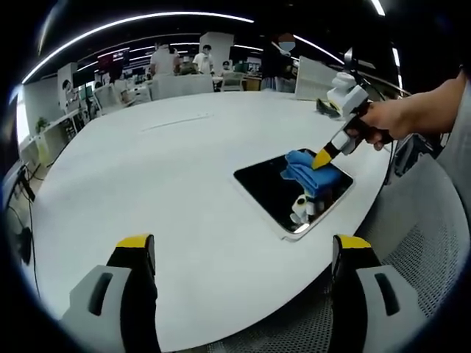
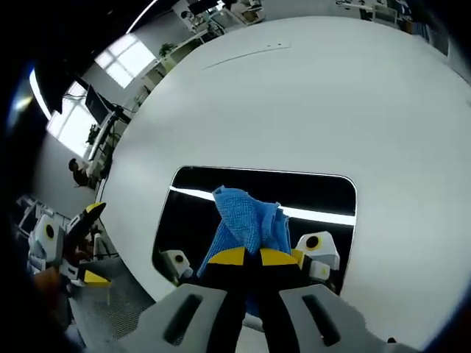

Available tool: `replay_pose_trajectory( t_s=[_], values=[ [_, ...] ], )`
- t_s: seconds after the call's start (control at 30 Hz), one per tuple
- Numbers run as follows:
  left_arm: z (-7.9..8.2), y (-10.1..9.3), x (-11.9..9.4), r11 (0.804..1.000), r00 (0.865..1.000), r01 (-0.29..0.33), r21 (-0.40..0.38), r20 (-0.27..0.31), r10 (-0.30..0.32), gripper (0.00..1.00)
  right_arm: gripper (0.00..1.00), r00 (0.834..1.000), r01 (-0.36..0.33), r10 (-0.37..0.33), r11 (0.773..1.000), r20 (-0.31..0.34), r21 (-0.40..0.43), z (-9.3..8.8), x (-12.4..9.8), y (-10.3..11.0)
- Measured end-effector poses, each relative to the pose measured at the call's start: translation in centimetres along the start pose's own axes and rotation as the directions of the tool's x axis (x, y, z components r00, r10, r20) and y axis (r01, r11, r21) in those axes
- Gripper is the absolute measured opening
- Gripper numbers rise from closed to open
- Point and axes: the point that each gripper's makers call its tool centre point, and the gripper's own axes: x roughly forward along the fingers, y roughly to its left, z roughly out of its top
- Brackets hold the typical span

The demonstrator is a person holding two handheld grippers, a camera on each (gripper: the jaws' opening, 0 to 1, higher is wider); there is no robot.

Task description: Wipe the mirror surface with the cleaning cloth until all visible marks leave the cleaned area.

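Mirror point(image 1: 283, 193), a dark rounded rectangle, lies flat on the white table point(image 1: 162, 191) near its edge. Blue cleaning cloth point(image 2: 246, 224) sits bunched on the mirror. Right gripper point(image 2: 246, 257) has its yellow-tipped jaws pinched on the cloth. Left gripper point(image 1: 243, 246) hovers off the mirror, over the table edge, jaws spread wide and holding nothing.

The room is bright. Long ceiling lights point(image 1: 147, 18) glow white and curve because the pictures bend near the edges. The white worktop point(image 1: 169, 184) looks evenly lit, with soft shadows. The dark mirror point(image 2: 324, 193) shows a bright strip of reflected light. Far things look small and fuzzy.
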Motion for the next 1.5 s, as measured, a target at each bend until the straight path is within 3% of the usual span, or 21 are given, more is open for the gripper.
replay_pose_trajectory(
  t_s=[0.33, 0.97, 1.5],
  values=[
    [0.1, 0.1, 0.0, 1.000, 1.000, -0.003, -0.003, 0.010, 0.003, 0.99, 0.00, 1.000, 0.018, -0.018, 1.000, 0.012, -0.006, -0.1, -0.4, -0.8],
    [0.2, -0.1, 0.0, 1.000, 1.000, -0.003, 0.003, 0.014, 0.003, 0.99, 0.00, 0.999, 0.050, -0.051, 0.998, 0.020, 0.049, -0.4, -2.3, -4.7],
    [0.4, 0.0, -0.1, 1.000, 1.000, -0.003, 0.001, 0.022, 0.003, 0.99, 0.00, 0.997, 0.081, -0.082, 0.995, 0.017, 0.054, -0.7, -2.9, -5.9]
  ],
)
